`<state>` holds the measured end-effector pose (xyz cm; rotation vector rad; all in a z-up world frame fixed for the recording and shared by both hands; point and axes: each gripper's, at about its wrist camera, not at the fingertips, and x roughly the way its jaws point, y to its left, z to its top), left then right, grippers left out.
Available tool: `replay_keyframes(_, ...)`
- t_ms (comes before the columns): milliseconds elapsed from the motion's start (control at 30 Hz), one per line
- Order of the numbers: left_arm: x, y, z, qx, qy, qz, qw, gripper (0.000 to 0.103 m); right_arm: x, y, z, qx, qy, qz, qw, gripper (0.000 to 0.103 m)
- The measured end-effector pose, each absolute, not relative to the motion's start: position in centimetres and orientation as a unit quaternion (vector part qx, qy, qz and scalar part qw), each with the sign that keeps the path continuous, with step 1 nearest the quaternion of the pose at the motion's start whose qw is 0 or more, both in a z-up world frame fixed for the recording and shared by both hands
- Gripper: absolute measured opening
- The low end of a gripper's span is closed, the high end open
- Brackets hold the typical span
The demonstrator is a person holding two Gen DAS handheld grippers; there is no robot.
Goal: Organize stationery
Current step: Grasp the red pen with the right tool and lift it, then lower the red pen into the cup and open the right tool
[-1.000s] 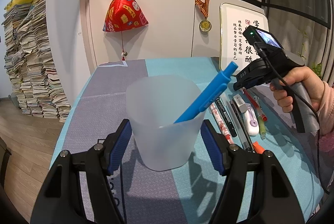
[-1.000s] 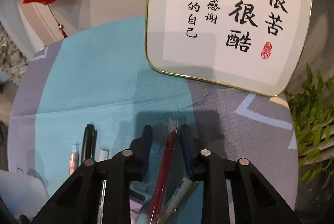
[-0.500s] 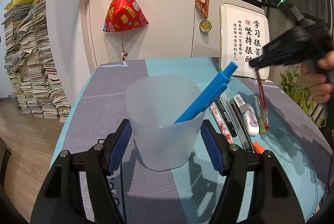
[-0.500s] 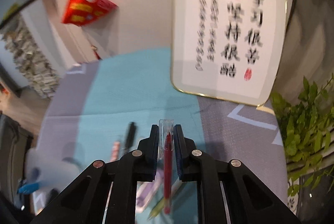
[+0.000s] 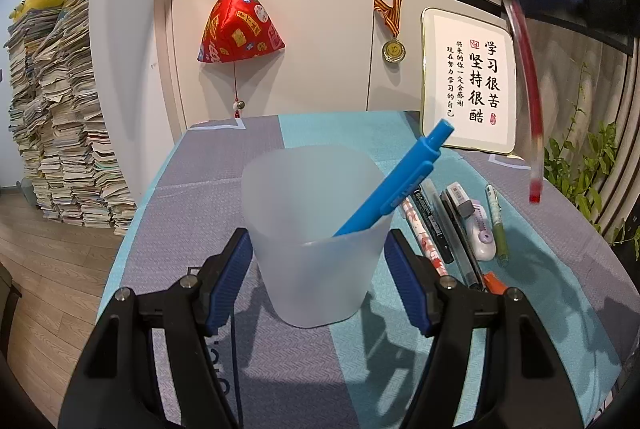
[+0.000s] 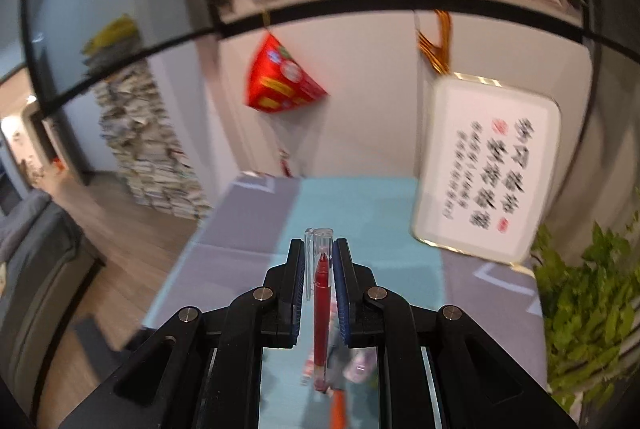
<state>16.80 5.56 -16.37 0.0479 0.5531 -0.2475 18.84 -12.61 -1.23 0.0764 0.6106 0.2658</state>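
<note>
Blue-padded fingers of the left gripper (image 5: 320,281) stand spread on either side of the frosted plastic cup (image 5: 316,233), close to its walls, though whether they touch it is hard to say. Inside the cup leans a blue pen (image 5: 396,185), its top poking out over the right rim. The cup sits on the grey and teal tablecloth (image 5: 200,197).

Just right of the cup lies a row of stationery on the cloth: a patterned pen (image 5: 424,241), a black pen (image 5: 432,225), a white correction tape (image 5: 482,233) and a green pen (image 5: 498,225), side by side, with an orange tip (image 5: 494,281) showing nearest the camera.

Up in the air on the right, the right gripper (image 6: 318,261) is pinching the red pen (image 6: 321,317), fingers pressed against its barrel near the clear cap. In the left view that red pen (image 5: 528,85) hangs tip-end down, well above the row and apart from the cup, blurred.

Farther back, a framed calligraphy sign (image 5: 468,85) leans at the table's far edge, a red pyramid ornament (image 5: 240,29) and a medal (image 5: 394,49) hang on the cabinet, and a paper stack (image 5: 56,117) rises at left.
</note>
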Motion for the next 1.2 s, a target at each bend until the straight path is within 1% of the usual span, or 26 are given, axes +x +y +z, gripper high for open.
replay_keyframes(233, 16.8, 5.5, -16.4, 0.023, 0.273, -0.123, 0.954, 0.067, 17.7, -8.2, 1.6, 0.042, 0.249, 0.199, 0.947, 0.015)
replay_keyframes(367, 16.8, 5.5, -16.4, 0.023, 0.273, -0.123, 0.954, 0.067, 18.3, -6.0, 1.7, 0.035, 0.237, 0.212, 0.947, 0.015)
replay_keyframes(800, 16.8, 5.4, -16.4, 0.021, 0.273, -0.124, 0.954, 0.067, 20.4, -3.9, 0.4, 0.037, 0.239, 0.228, 0.943, 0.015)
replay_keyframes(1200, 16.8, 5.4, -16.4, 0.021, 0.273, -0.124, 0.954, 0.067, 20.7, -4.9, -4.0, 0.032, 0.293, 0.217, 0.931, 0.015)
